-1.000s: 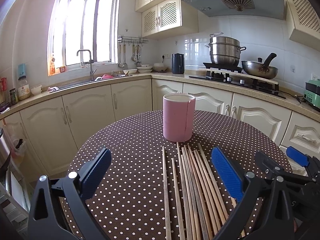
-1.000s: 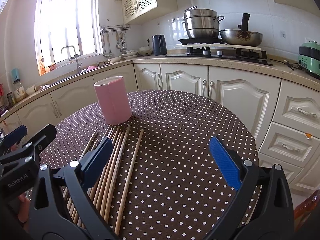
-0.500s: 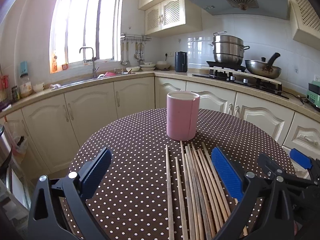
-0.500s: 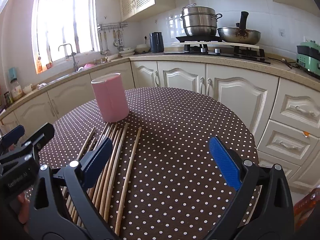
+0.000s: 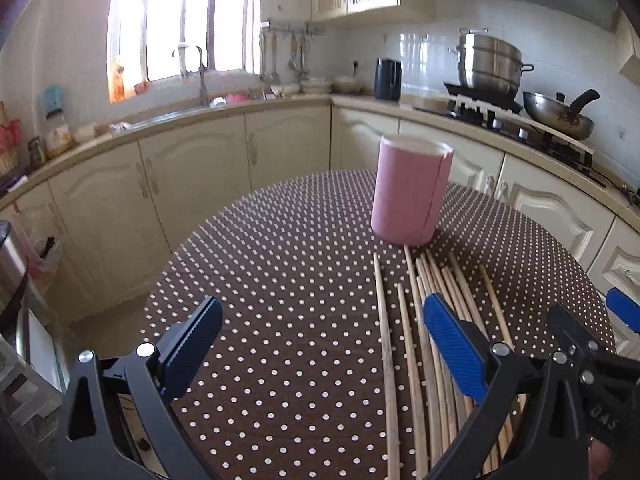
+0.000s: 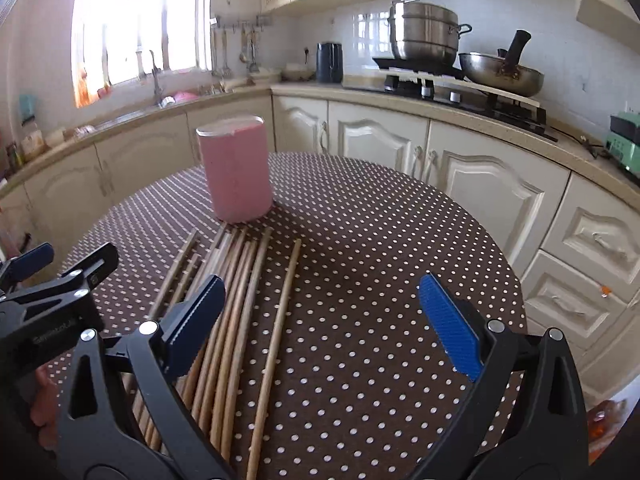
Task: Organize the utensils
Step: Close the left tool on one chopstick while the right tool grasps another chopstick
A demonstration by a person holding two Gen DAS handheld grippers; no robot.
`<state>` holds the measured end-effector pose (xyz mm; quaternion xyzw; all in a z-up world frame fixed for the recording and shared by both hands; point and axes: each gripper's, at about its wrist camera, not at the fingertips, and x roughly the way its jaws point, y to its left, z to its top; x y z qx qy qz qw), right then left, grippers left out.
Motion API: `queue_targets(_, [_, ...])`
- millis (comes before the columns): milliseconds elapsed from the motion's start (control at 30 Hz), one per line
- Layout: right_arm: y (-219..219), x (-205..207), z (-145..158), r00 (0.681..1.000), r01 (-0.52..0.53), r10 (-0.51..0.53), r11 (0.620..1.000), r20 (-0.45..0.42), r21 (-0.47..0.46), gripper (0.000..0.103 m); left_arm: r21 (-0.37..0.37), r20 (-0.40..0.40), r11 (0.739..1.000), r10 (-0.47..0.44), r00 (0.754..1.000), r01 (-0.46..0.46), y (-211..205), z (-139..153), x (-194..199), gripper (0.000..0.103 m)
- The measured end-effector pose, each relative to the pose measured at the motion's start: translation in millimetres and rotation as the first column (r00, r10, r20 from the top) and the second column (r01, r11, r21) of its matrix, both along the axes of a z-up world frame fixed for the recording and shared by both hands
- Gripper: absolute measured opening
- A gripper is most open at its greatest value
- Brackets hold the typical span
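Note:
A pink cylindrical holder (image 5: pixel 412 194) stands upright on the brown polka-dot table (image 5: pixel 280 300); it also shows in the right wrist view (image 6: pixel 236 172). Several wooden chopsticks (image 5: pixel 420 340) lie side by side in front of it, pointing toward the holder, also in the right wrist view (image 6: pixel 240 312). My left gripper (image 5: pixel 320 344) is open and empty above the table, left of the chopsticks. My right gripper (image 6: pixel 320 320) is open and empty over the chopsticks' right side. Each gripper shows at the edge of the other's view.
Cream kitchen cabinets (image 5: pixel 192 184) curve behind the table. A stove with a steel pot (image 6: pixel 424 34) and a wok (image 6: pixel 500 72) is at the back right. A sink and tap (image 5: pixel 196 72) sit under the window. The table edge is near on the right.
Both grippers have moved and tilted slightly; the holder and chopsticks sit further right in the left wrist view and closer in the right wrist view. Both stay open and empty.

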<state>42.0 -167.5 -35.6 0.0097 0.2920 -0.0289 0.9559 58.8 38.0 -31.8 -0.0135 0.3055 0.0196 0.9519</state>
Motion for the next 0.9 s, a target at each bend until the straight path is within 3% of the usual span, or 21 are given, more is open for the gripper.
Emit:
queue_targets(100, [-5.5,15.2,-7.3,0.997,0.000,0.003,0.999,-0.075,0.035,0.096,-0.001,-0.059,1.000,-0.001,0.998,0.001,4.1,-8.2,11.5,0.098])
queue_targets(267, [-9.8,35.4,-20.8,0.987,0.027,-0.024,1.000,-0.161,0.016,0.095,0.020,-0.115,0.999,-0.044,0.992,0.047,0.4,-16.6,27.3,0.098])
queue_targets(467, [-4.3,53.9,-32.5,0.971,0.000,0.001,1.000,-0.237,0.006,0.087,0.017,-0.238,0.996,-0.082,0.968,0.088,-9.1,-35.4,58.1,0.098])
queue_targets(633, [-1.4,66.7,-42.5,0.952,-0.007,0.011,1.000,-0.305,0.014,0.072,0.017,-0.311,0.997,-0.063,0.948,0.072,-15.4,-49.4,75.6,0.098])
queue_targets(700, [0.3,69.5,-41.9,0.955,-0.018,0.020,1.000,-0.296,0.009,0.059,0.025,-0.304,0.995,-0.081,0.949,0.093,-21.4,-49.8,78.3,0.092])
queue_targets(767, [4.3,69.3,-41.0,0.956,-0.037,0.036,0.999,-0.291,0.004,0.045,0.030,-0.295,0.993,-0.103,0.950,0.117,-27.7,-48.3,79.7,0.073])
queue_targets(800, [6.6,68.4,-40.9,0.958,-0.047,0.045,0.999,-0.283,-0.002,0.031,0.031,-0.292,0.992,-0.107,0.950,0.121,-30.1,-47.5,80.4,0.067])
queue_targets(833, [8.3,67.2,-40.8,0.958,-0.055,0.051,0.998,-0.281,-0.005,0.025,0.032,-0.283,0.991,-0.114,0.952,0.128,-32.6,-46.5,80.5,0.049])
queue_targets(867, [8.6,66.7,-41.1,0.958,-0.063,0.061,0.998,-0.280,0.003,0.011,0.033,-0.275,0.990,-0.120,0.954,0.134,-34.4,-46.1,80.1,0.029])
queue_targets(900, [7.0,66.6,-41.3,0.958,-0.066,0.068,0.998,-0.279,0.016,0.008,0.034,-0.270,0.990,-0.121,0.955,0.135,-35.6,-45.9,80.4,0.019])
